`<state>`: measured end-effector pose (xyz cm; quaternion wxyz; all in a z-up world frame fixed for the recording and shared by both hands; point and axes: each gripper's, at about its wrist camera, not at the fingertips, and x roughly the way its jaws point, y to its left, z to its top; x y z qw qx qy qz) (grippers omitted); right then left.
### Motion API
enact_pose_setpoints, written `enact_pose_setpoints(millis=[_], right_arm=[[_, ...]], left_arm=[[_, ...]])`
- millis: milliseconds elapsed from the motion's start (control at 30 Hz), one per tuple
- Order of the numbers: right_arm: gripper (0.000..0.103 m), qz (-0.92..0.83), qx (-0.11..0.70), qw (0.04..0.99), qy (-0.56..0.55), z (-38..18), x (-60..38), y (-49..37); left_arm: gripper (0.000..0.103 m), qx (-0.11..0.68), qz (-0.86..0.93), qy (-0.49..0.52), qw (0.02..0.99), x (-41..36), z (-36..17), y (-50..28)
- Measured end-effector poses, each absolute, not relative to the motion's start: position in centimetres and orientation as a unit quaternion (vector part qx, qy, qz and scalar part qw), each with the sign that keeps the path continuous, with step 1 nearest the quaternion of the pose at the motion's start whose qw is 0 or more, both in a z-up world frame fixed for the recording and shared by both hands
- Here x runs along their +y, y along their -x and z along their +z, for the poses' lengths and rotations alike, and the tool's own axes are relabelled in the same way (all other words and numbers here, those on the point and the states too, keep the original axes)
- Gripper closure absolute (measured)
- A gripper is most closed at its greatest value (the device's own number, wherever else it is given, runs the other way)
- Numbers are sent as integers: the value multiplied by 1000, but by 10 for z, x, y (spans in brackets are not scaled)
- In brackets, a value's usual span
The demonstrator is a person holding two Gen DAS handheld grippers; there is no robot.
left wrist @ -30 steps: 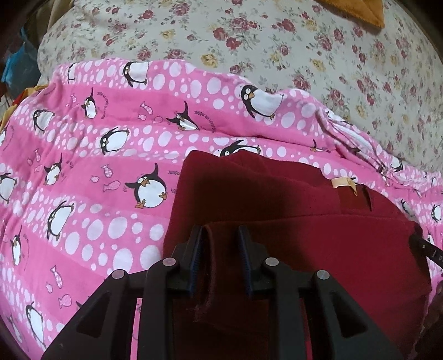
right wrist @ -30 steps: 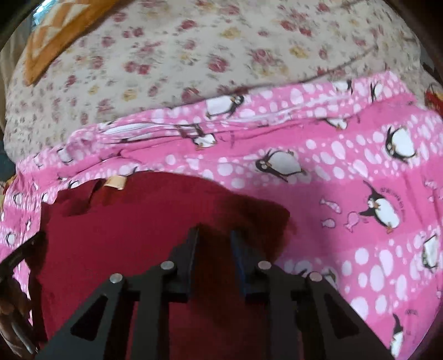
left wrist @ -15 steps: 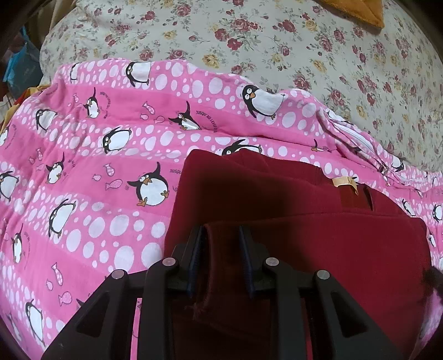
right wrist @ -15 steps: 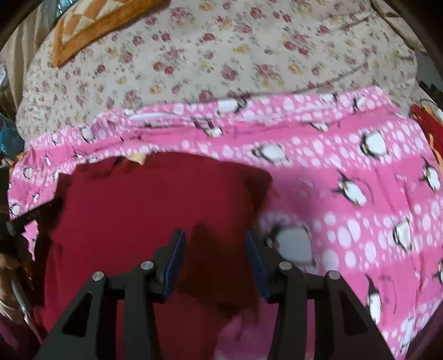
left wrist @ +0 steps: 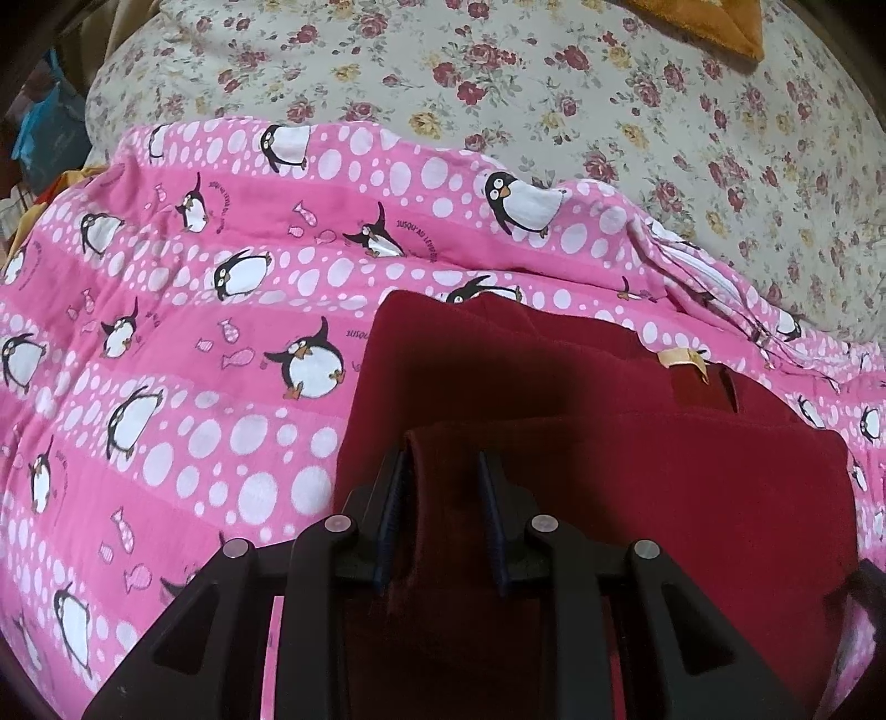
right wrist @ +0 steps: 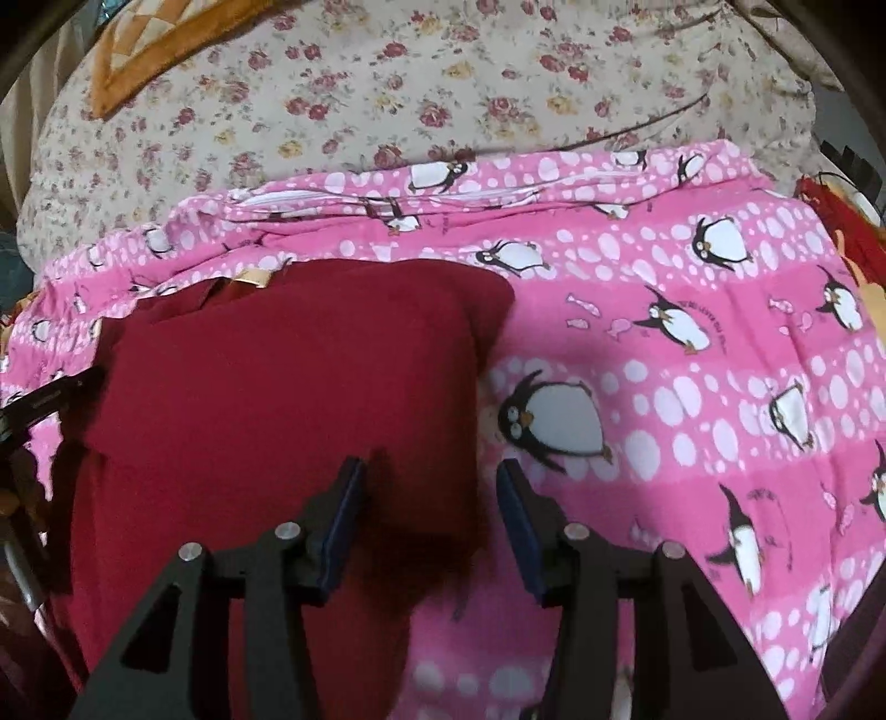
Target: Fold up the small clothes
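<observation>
While my left gripper (left wrist: 443,498) tilts steeply down toward the bed, it is clenched on a raised fold of the dark red garment (left wrist: 637,482), the blue pads pressing the cloth from both sides, with the pinched edge standing up between them. To the left of that gripper I see only the pink penguin blanket (left wrist: 183,343), spread flat with a few soft ridges. The garment lies on this blanket, its near layer folded over the far one, and a small beige tag (left wrist: 682,357) shows at its far edge, to the right of my left gripper. Beyond the blanket I see the floral bedsheet (left wrist: 554,99), with an orange cushion (left wrist: 714,25) at its far right corner.

Moving right, my right gripper (right wrist: 431,531) also angles steeply down, and its jaws have just been opening; they now stand apart, released. The right-hand edge of the garment (right wrist: 277,387) lies below the gap between them, and I see neither pad pressing it. In this view the garment fills the left half, lying flat on the blanket (right wrist: 692,387), with the tag (right wrist: 255,277) at its far edge. A dark bar-like thing pokes in at the far left border; I cannot tell what it is. The orange cushion (right wrist: 149,50) sits top left on the floral sheet (right wrist: 443,88)
</observation>
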<state>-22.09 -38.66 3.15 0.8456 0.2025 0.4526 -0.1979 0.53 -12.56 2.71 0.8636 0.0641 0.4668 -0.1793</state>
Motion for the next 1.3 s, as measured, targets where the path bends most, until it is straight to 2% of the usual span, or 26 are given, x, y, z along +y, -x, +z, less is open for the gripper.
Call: enact_pose_setpoints(millis=[133, 567, 933, 1000, 1200, 1300], right_arm=[[44, -138, 450, 856, -213, 41, -357, 234], [40, 168, 509, 820, -200, 16, -189, 257], [38, 250, 541, 783, -179, -9, -88, 255], [34, 257, 538, 785, -168, -7, -72, 253], [34, 329, 514, 769, -192, 7, -32, 259], [33, 350, 504, 771, -168, 14, -22, 267]], left_arm=[[97, 466, -186, -67, 862, -119, 34, 13], [97, 510, -214, -68, 830, -45, 54, 92], [97, 521, -203, -67, 827, 7, 45, 135], [97, 522, -204, -67, 826, 10, 46, 139], [97, 528, -217, -49, 820, 25, 53, 150], [97, 535, -233, -42, 811, 28, 53, 159]])
